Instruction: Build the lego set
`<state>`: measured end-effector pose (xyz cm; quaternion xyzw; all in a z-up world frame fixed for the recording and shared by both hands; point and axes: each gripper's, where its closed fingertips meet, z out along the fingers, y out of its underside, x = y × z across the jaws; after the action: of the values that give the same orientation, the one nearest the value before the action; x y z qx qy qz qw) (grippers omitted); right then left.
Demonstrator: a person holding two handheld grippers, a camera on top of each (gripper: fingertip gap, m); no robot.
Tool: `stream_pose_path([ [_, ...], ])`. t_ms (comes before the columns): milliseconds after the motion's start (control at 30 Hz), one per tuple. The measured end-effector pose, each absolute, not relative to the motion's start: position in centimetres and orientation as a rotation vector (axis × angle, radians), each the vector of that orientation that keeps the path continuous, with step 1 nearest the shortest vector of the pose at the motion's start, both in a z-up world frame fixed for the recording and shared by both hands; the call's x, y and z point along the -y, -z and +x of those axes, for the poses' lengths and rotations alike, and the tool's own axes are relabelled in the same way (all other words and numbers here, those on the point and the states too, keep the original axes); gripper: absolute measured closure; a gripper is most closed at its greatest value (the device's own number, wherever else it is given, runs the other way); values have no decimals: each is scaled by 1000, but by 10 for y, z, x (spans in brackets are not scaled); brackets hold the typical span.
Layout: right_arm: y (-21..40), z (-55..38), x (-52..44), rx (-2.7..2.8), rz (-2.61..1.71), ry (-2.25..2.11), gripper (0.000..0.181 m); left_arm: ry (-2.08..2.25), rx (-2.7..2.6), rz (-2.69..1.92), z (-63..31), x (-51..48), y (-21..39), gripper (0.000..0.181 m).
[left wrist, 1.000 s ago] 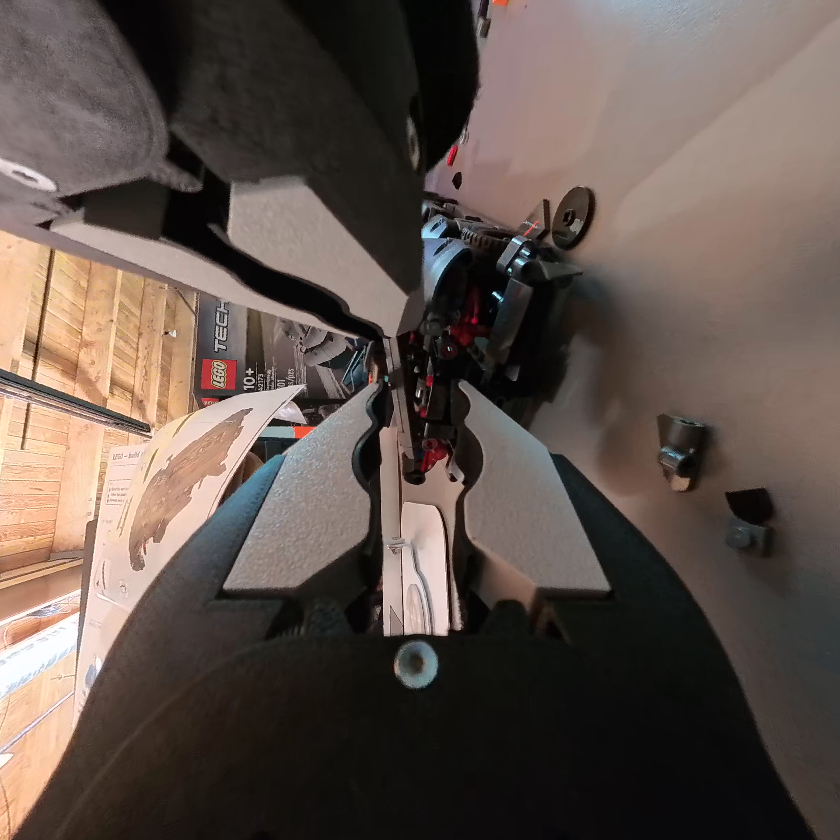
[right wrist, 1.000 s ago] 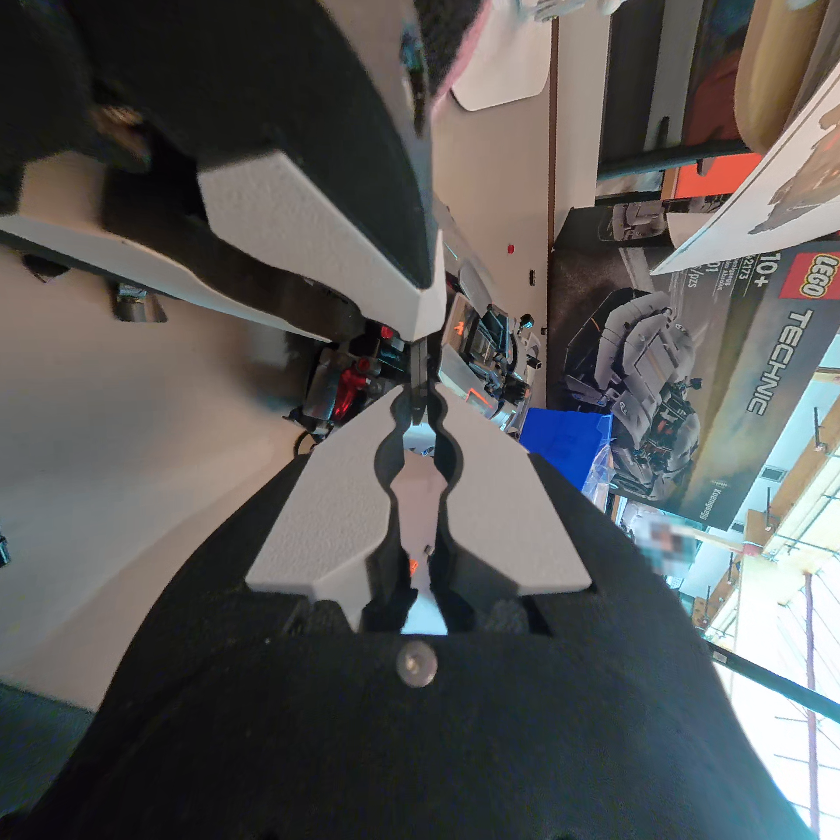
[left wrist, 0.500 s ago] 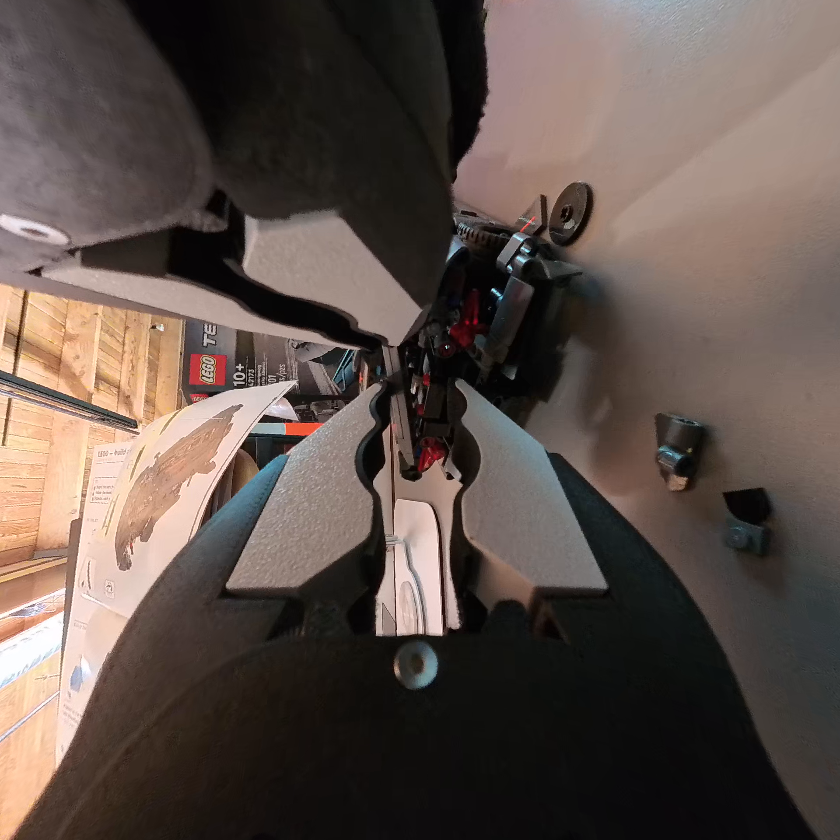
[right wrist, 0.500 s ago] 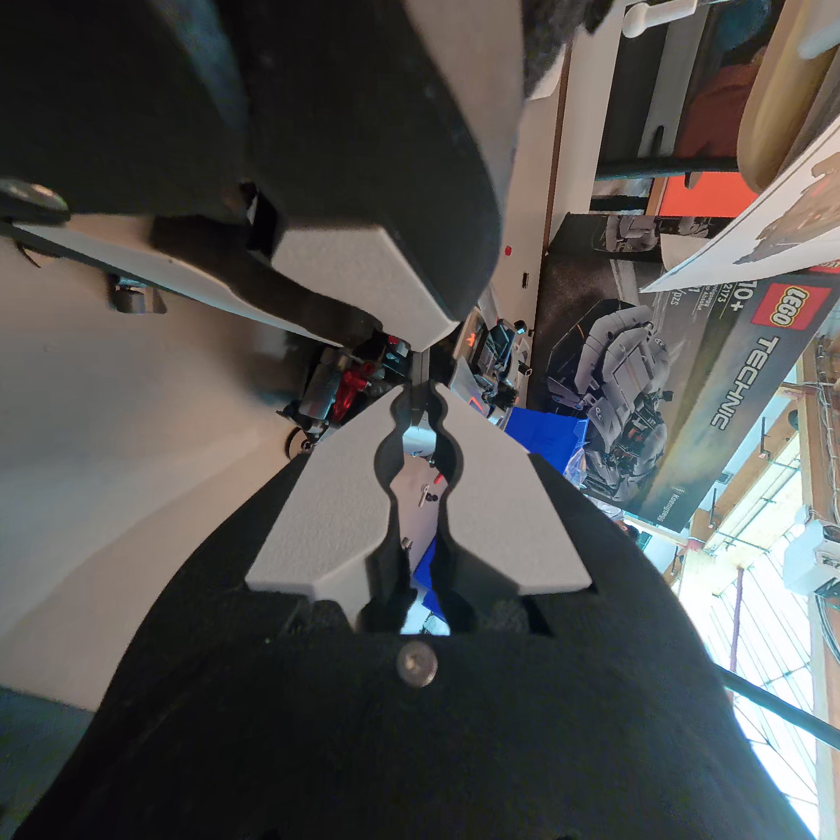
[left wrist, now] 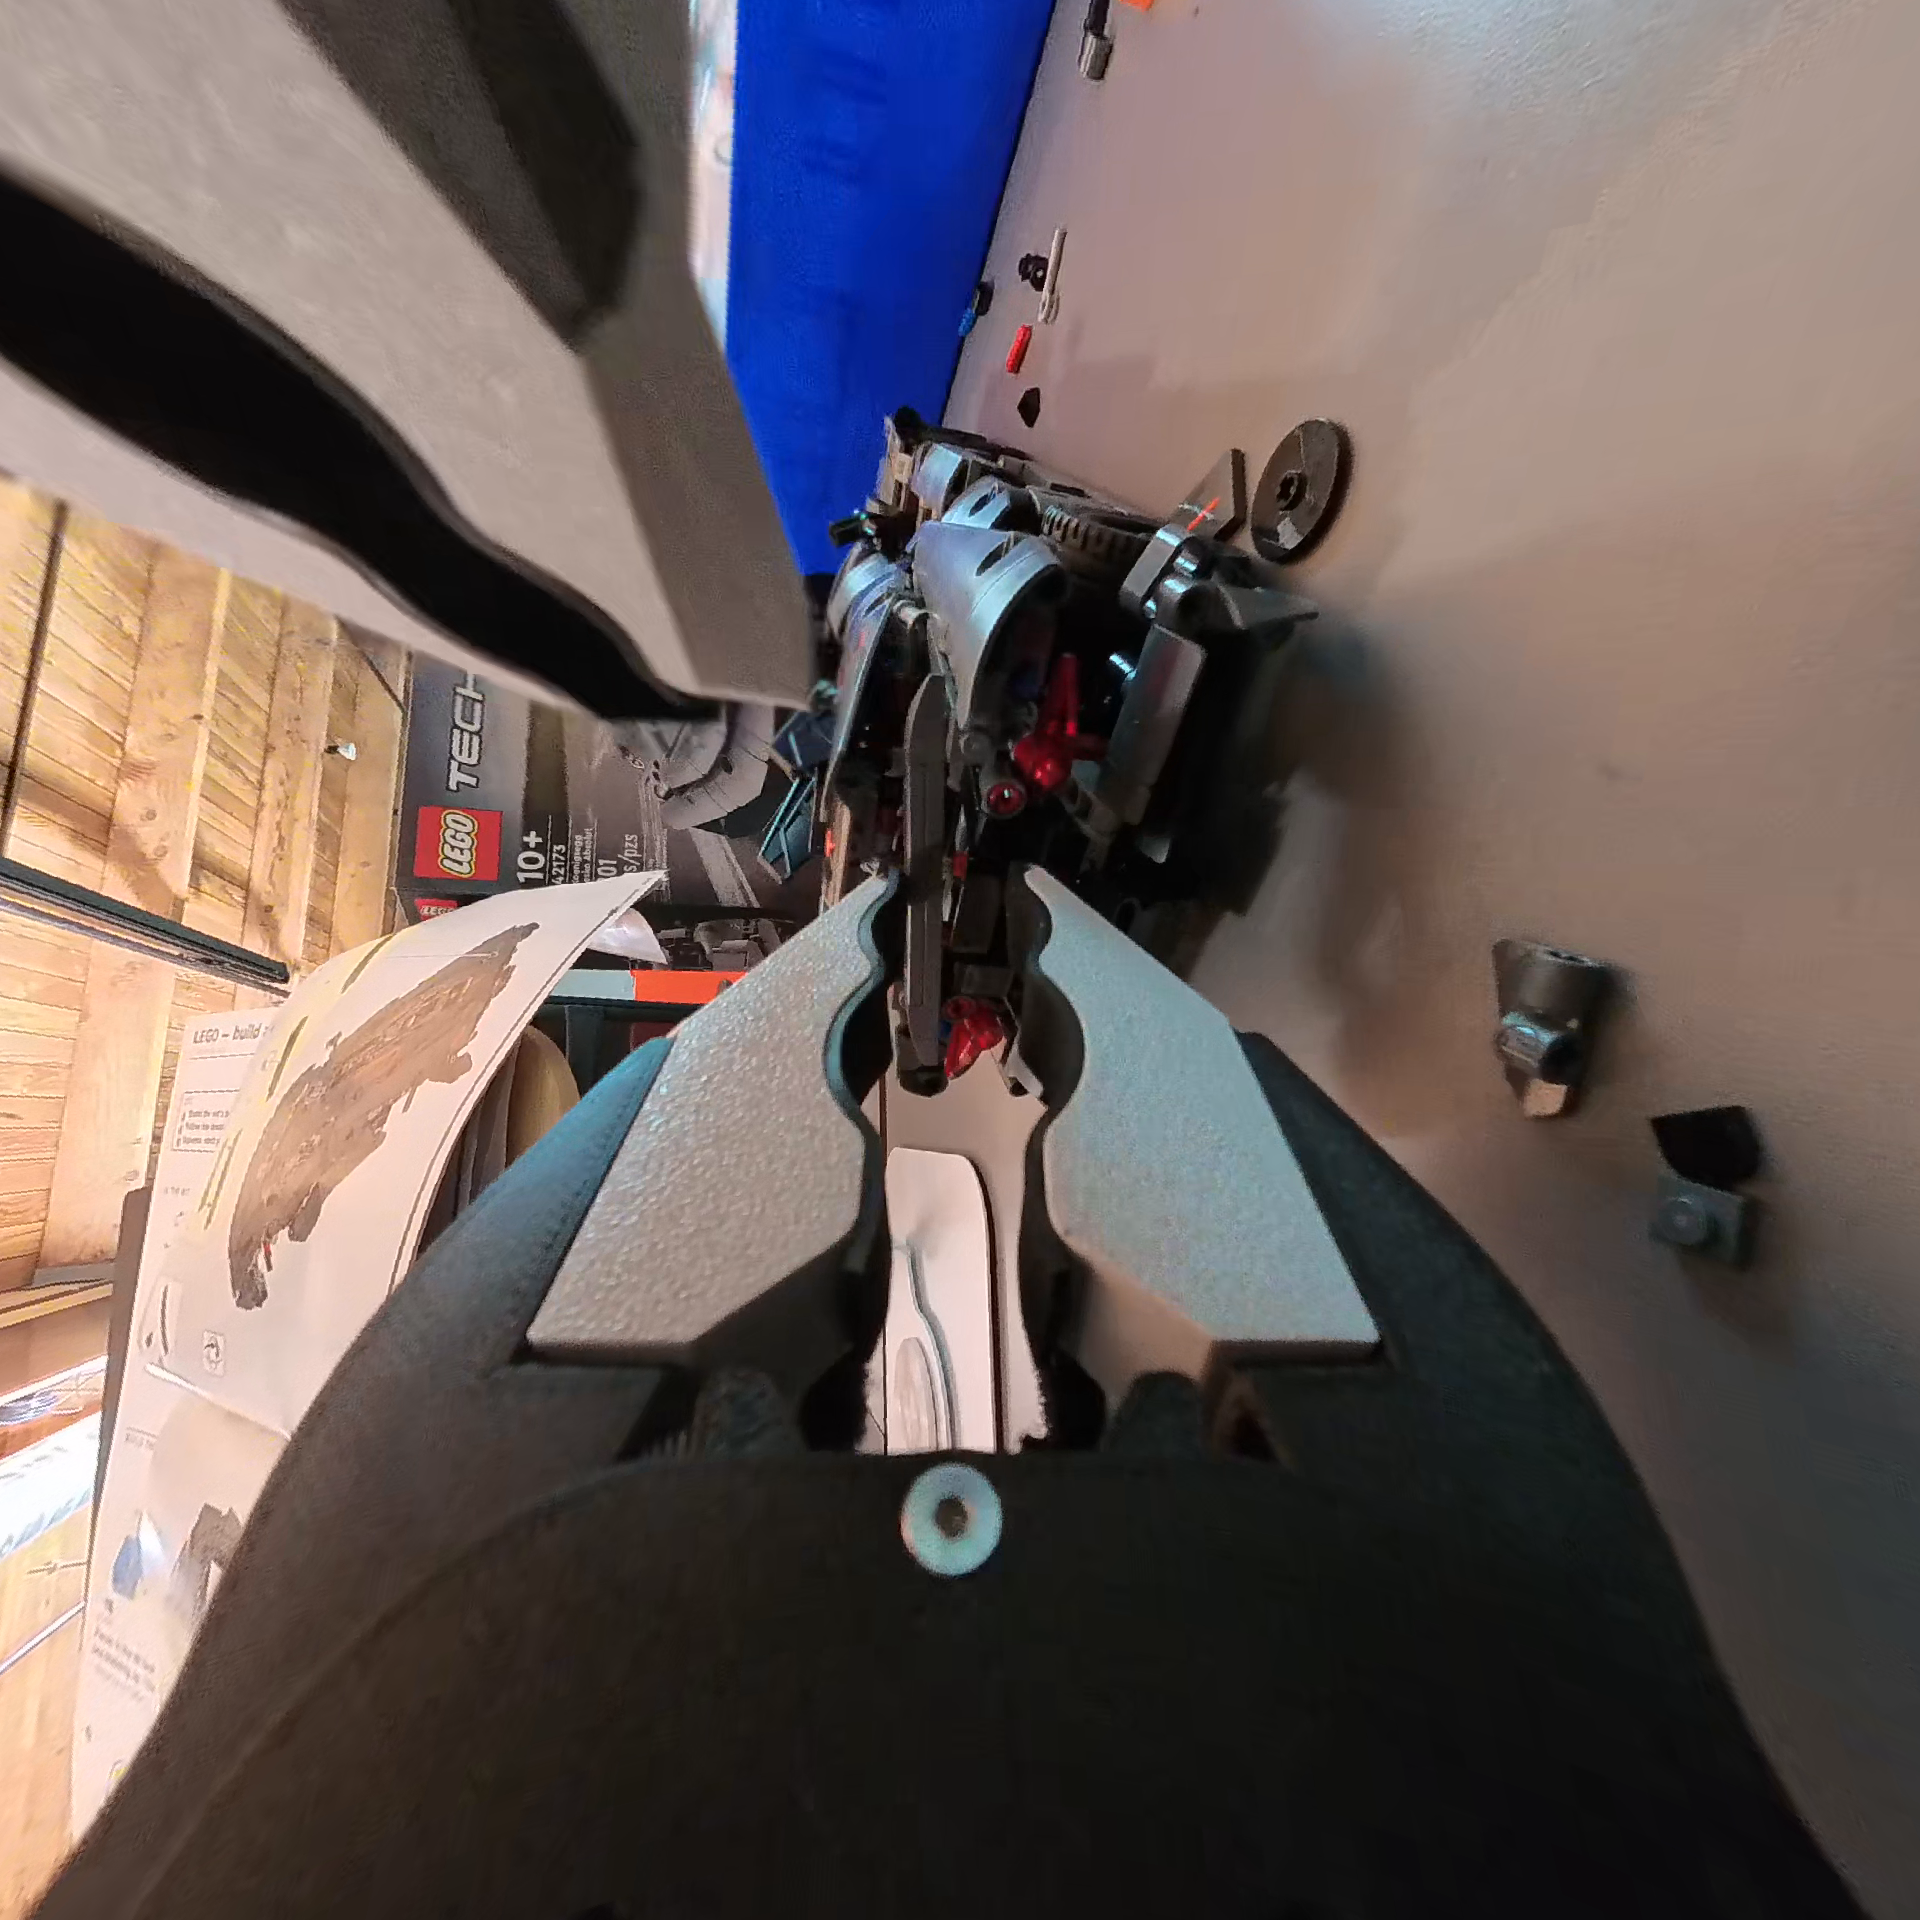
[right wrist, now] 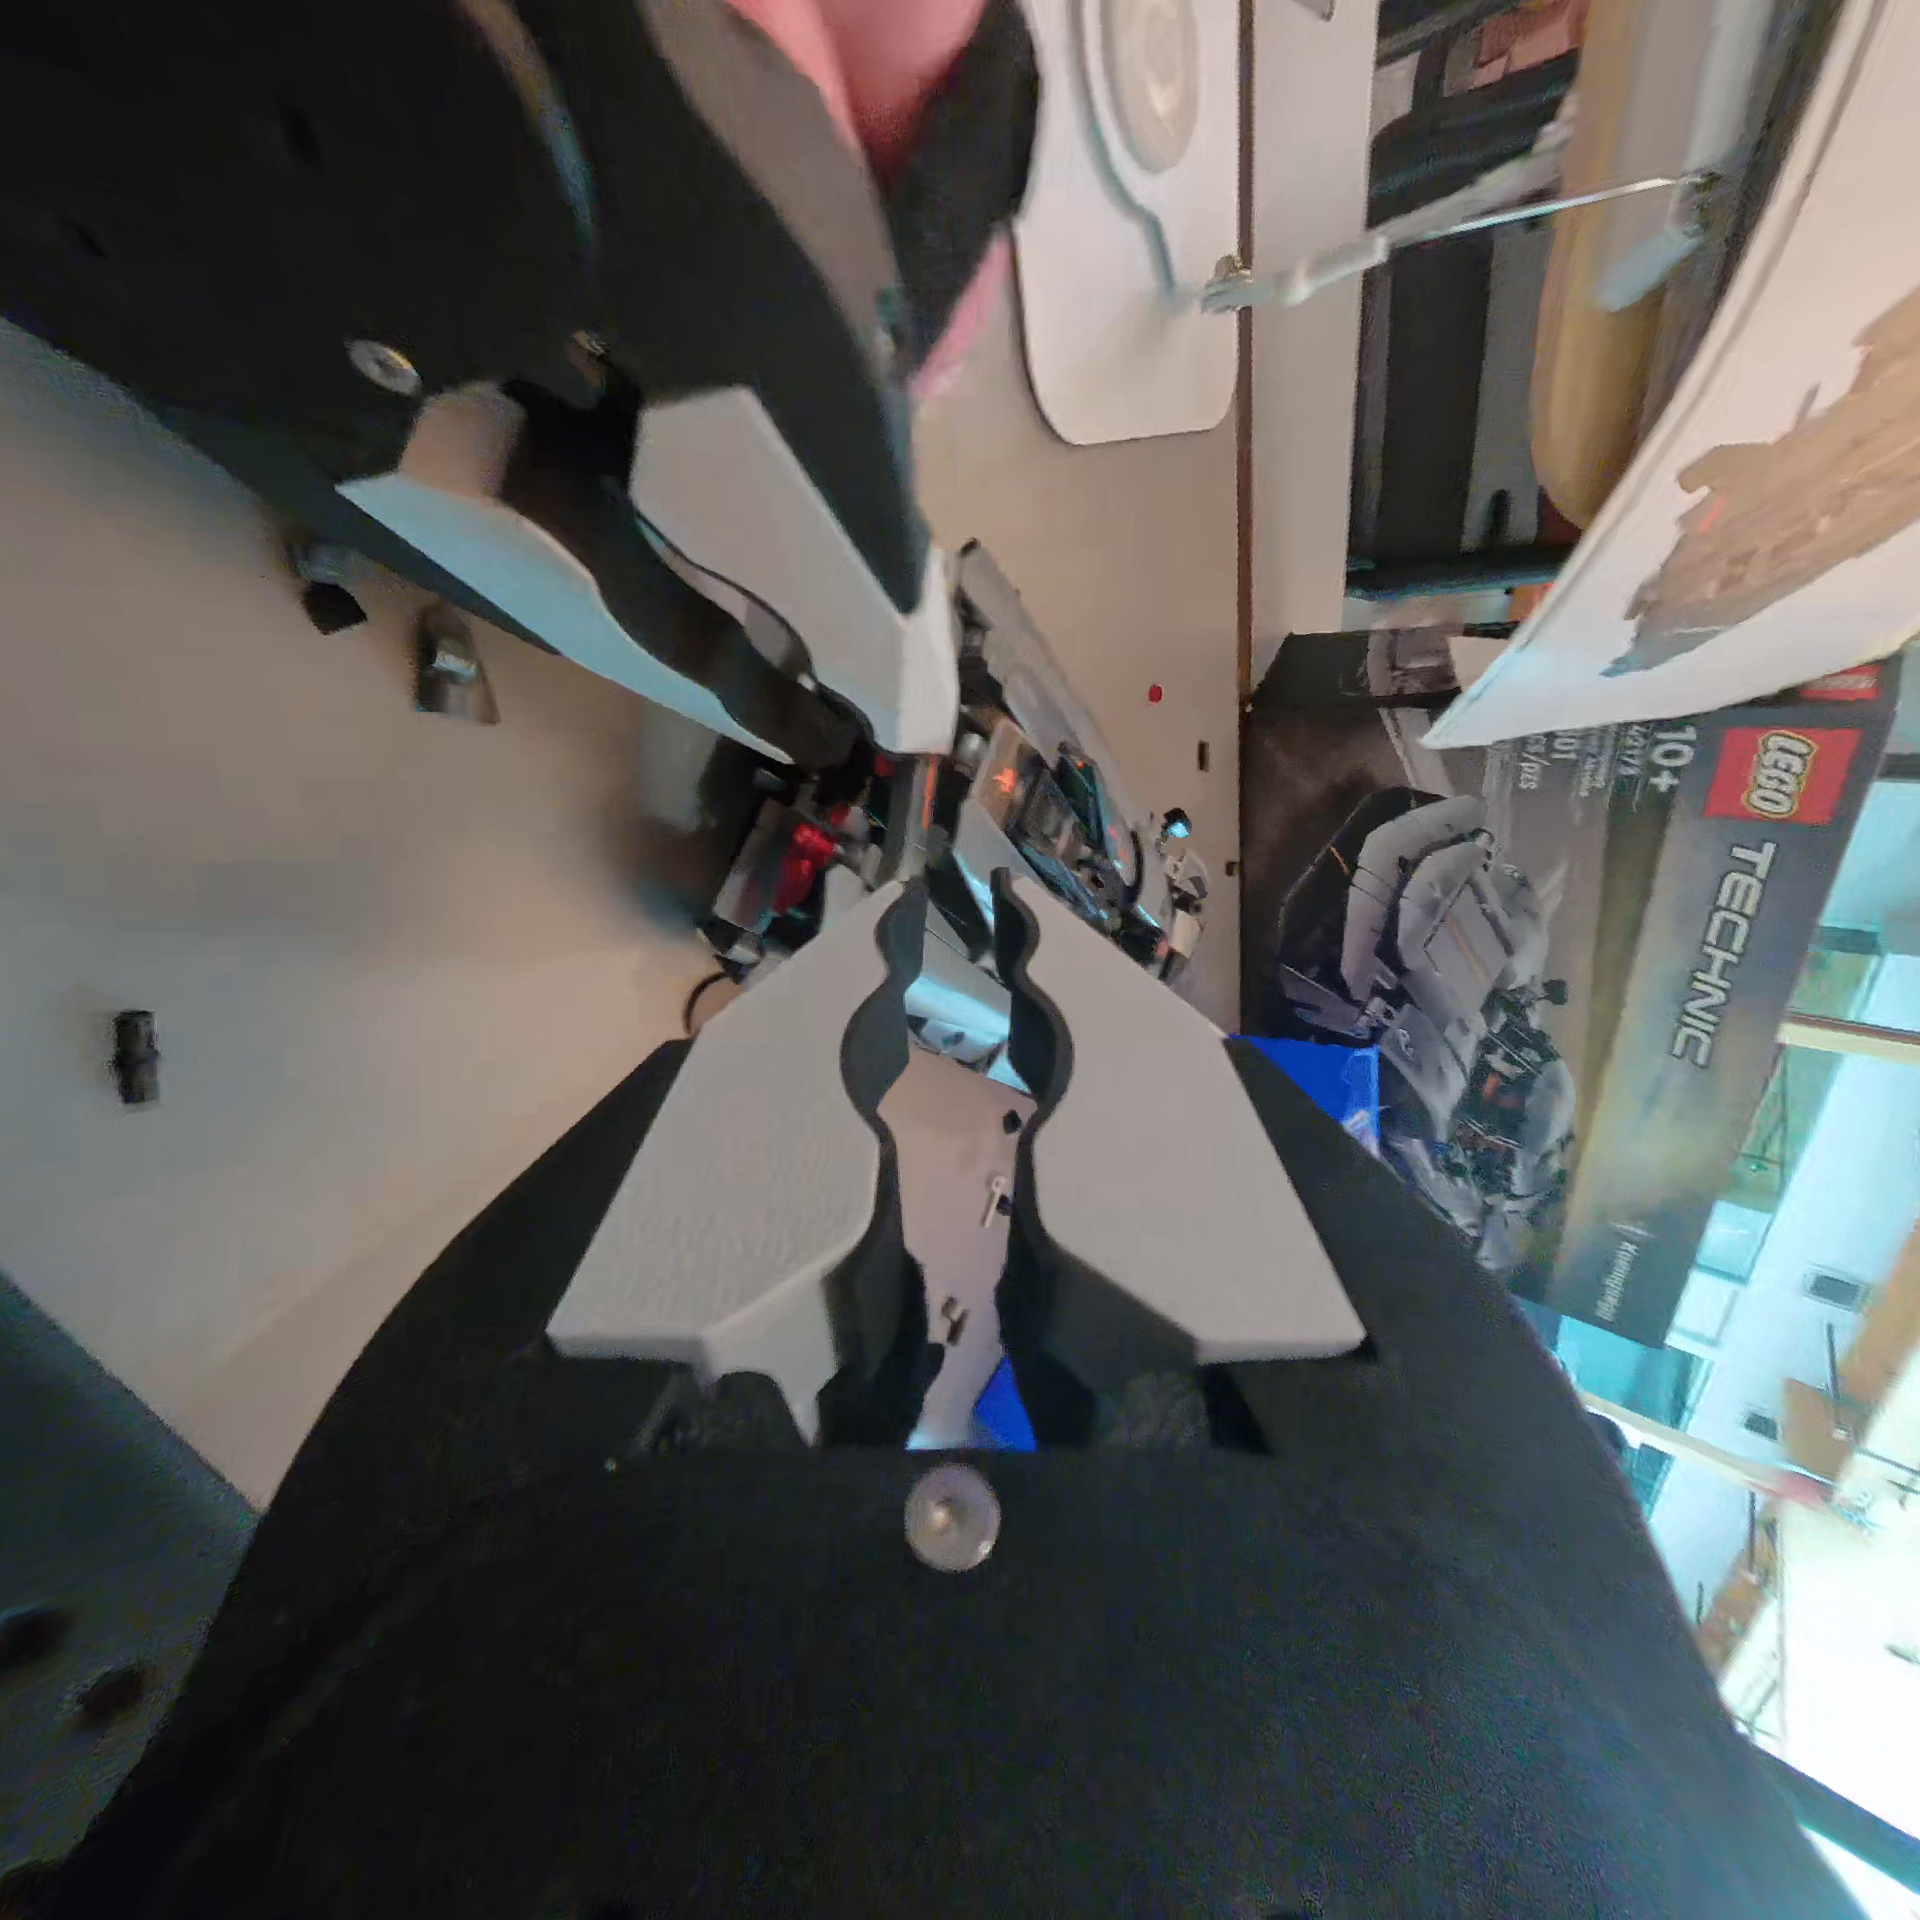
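Observation:
A grey, black and red lego car model lies on the pale table. My left gripper is shut on the model's near end, with a dark beam and red pins between its fingers. In the right wrist view the model sits just beyond my right gripper, whose jaws stand a little apart with nothing held. The left gripper shows there at the upper left, its tip on the model. The right gripper's finger fills the upper left of the left wrist view.
Loose pieces lie on the table: a grey connector, a black and grey piece, a dark disc, a black pin. A blue bin, the set's box and an instruction sheet stand beyond the model. My hands' fingertips stand some 5 cm from each other.
My right gripper was shut on a thin part of the model; it has let go, parted its jaws and pulled back. The left gripper keeps its hold.

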<state>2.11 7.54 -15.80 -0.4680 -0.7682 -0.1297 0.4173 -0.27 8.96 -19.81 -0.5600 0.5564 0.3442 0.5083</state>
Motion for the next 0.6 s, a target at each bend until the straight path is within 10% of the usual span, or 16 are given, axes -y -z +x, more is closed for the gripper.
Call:
stream_pose_path([
  [600,187,22,-81,1843,-1347,37,178,-818,-1337,-1350,-3,-90,198,165],
])
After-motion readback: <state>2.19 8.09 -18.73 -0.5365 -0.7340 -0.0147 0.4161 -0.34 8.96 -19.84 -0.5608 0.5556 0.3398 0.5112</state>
